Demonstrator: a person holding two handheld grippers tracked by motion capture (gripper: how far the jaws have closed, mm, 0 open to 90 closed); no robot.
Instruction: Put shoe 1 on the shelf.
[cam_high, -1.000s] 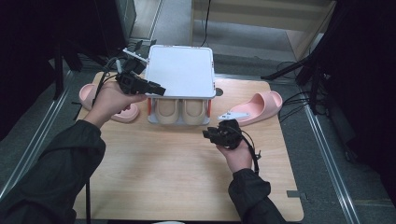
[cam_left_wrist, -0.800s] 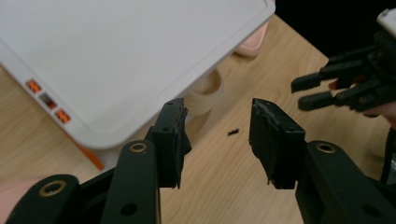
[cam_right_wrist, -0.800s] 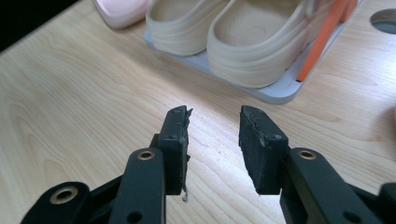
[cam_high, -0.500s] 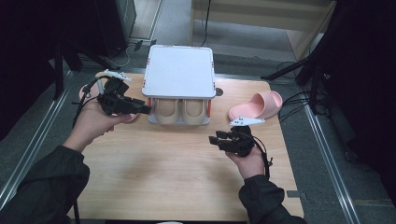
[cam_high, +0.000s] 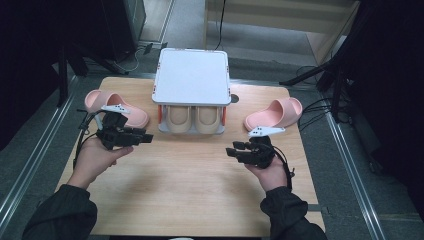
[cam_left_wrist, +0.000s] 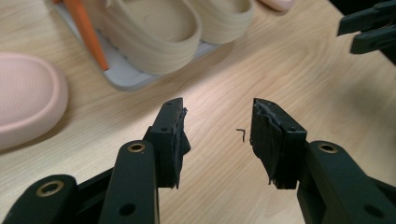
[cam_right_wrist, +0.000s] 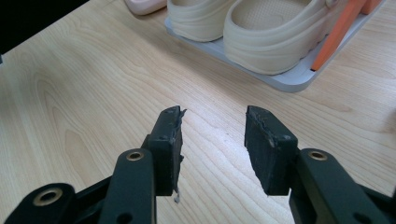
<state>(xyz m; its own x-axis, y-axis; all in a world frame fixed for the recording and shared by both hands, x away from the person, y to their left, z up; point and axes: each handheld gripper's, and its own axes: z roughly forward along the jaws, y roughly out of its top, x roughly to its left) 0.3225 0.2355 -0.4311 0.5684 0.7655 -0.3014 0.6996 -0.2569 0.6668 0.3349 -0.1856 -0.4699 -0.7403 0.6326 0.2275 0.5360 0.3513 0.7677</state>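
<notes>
Wooden table (cam_high: 190, 190); pink ridged slippers (cam_high: 274, 114) either side; both hand-held grippers (cam_high: 147, 138) wide, empty.

The white rack's (cam_high: 192, 75) top hides the heels of the beige clogs (cam_high: 194, 118).

Pink slipper (cam_high: 116, 106), L of the rack (cam_high: 192, 80): lies flat on counter, sole down, just beside rack's L foot, rounded toe twd the front. 2nd pink slipper (cam_high: 276, 113), R of rack: same soft pink, sole down, angled, a bit further off. Beige pair (cam_high: 194, 119) sits side by side on rack's bottom shelf, toes out front.
</notes>
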